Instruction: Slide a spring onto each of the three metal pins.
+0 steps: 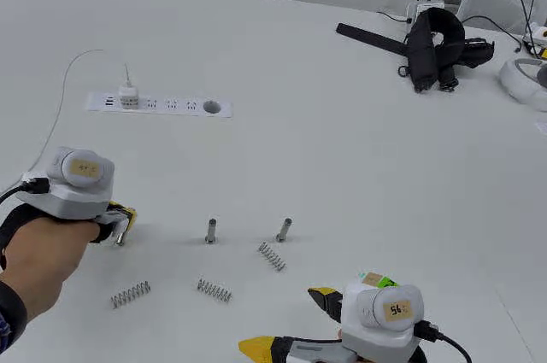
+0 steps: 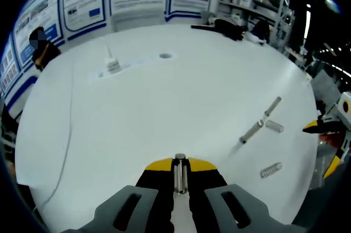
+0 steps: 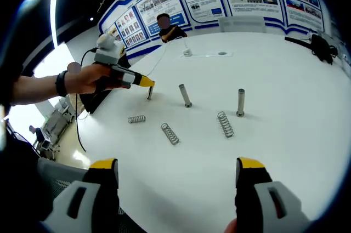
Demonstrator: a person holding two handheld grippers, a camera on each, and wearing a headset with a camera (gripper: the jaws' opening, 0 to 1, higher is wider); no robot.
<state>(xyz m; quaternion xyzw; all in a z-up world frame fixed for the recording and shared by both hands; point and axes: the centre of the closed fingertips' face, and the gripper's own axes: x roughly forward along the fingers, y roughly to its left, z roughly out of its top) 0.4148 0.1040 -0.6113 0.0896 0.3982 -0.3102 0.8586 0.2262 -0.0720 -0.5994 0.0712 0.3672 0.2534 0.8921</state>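
The left gripper (image 1: 122, 225) is closed on the left pin (image 2: 179, 178), which stands upright between its yellow-tipped jaws. The pin's foot seems to touch the table (image 1: 342, 158), though the jaws hide part of it. The middle pin (image 1: 210, 231) and the right pin (image 1: 284, 229) stand upright and bare, near each other, to the right of the held one.

Three springs lie flat on the table. The left spring (image 1: 130, 294) is in front of the left gripper, and the middle spring (image 1: 214, 289) is in front of the middle pin. The right spring (image 1: 272, 255) lies just beside the right pin's foot.

The right gripper (image 3: 176, 163) hovers at the near edge of the table, jaws wide apart and empty, apart from the springs. A power strip (image 1: 171, 106) with a white charger (image 1: 128, 94) plugged in lies farther back.
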